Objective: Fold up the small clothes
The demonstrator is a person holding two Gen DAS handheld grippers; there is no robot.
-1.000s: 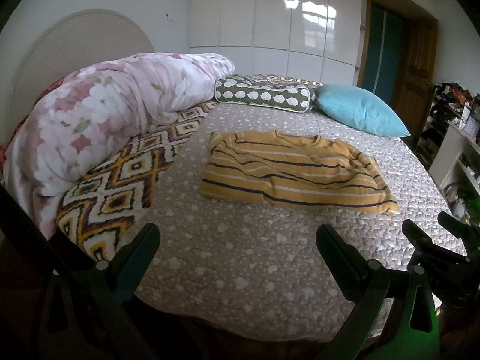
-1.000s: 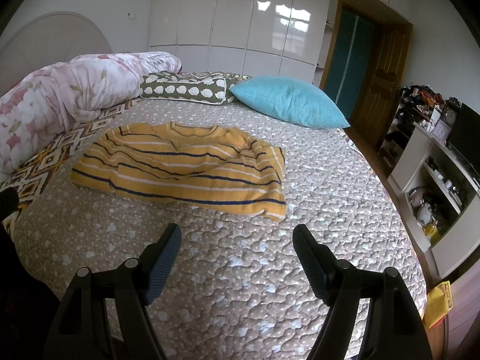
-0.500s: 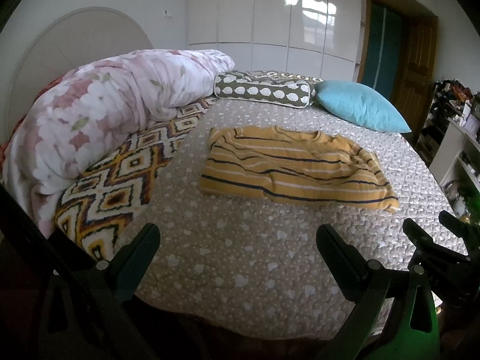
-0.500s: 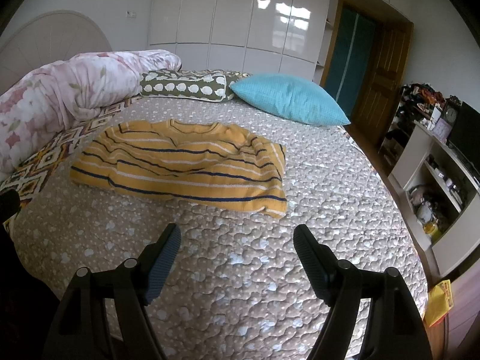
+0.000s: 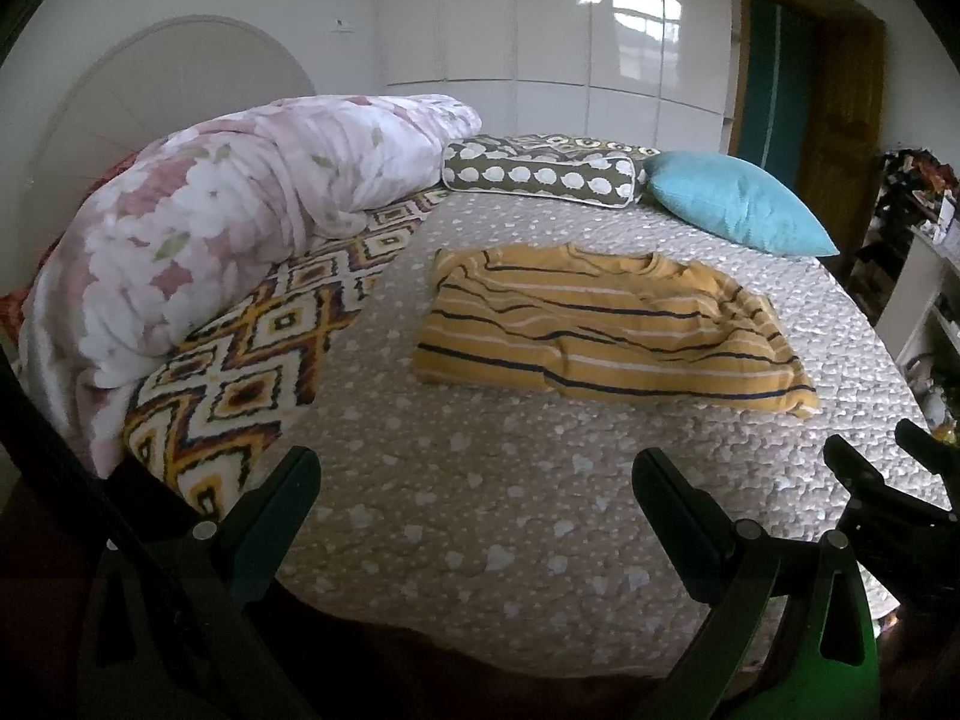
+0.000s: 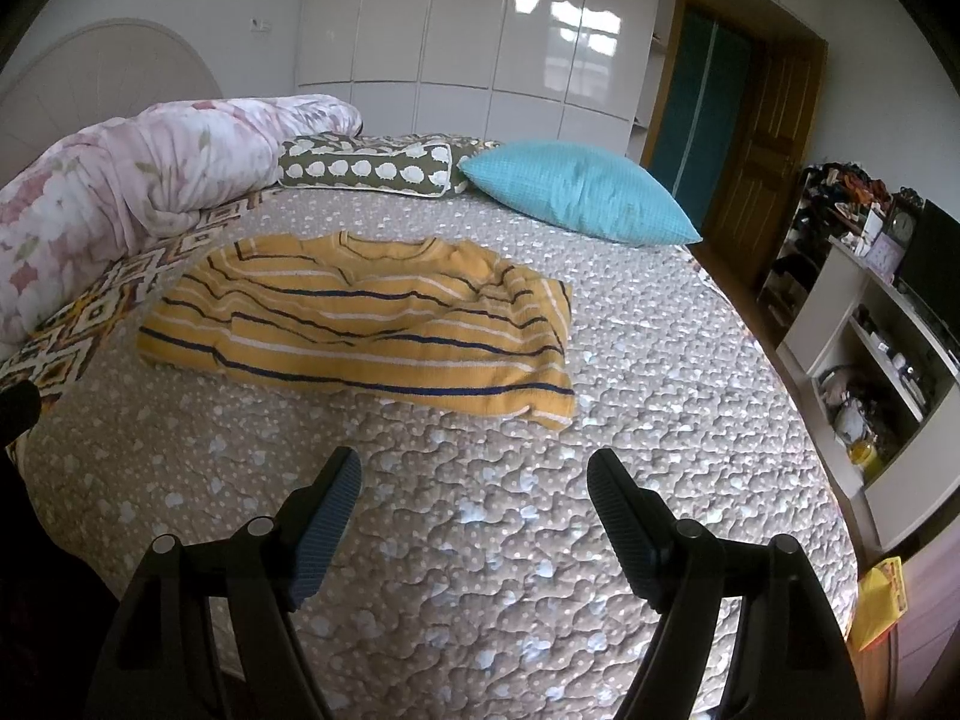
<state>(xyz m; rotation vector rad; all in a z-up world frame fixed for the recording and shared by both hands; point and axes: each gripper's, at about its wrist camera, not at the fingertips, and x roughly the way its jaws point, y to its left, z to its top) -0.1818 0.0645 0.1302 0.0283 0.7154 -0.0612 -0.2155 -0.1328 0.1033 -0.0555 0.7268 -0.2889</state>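
Left wrist view: a floral duvet point(image 5: 228, 228) is bunched along the bed's point(image 5: 480, 510) left side, lying over a zigzag blanket point(image 5: 252, 372) that runs down that edge. A spotted bolster point(image 5: 540, 180) and a blue pillow point(image 5: 732, 210) lie across the far end, touching each other. White wardrobe doors point(image 5: 540, 30) stand behind them, and a shelf unit point(image 5: 924, 288) stands off the right edge. The quilted middle and near part of the bed is bare. The shirt point(image 5: 600, 330), yellow with dark and white stripes, lies around the bed's middle, well apart from the pillows and just beside the blanket's edge; it is folded roughly, rumpled at its right end, neckline toward the far end. The left gripper point(image 5: 474, 498) hangs over the near edge, jaws released wide with only quilt between them. The right gripper point(image 5: 870, 468) shows dark at the lower right.

Right wrist view: the same duvet point(image 6: 120, 180), bolster point(image 6: 366, 168) and pillow point(image 6: 576, 192) ring the far side; shelves point(image 6: 870, 360) and a wooden door point(image 6: 762, 144) lie to the right. The shirt point(image 6: 360, 330) sits left of centre, its near right corner curled. Open quilt lies between it and the right gripper point(image 6: 474, 492), whose jaws are released, gripping nothing.
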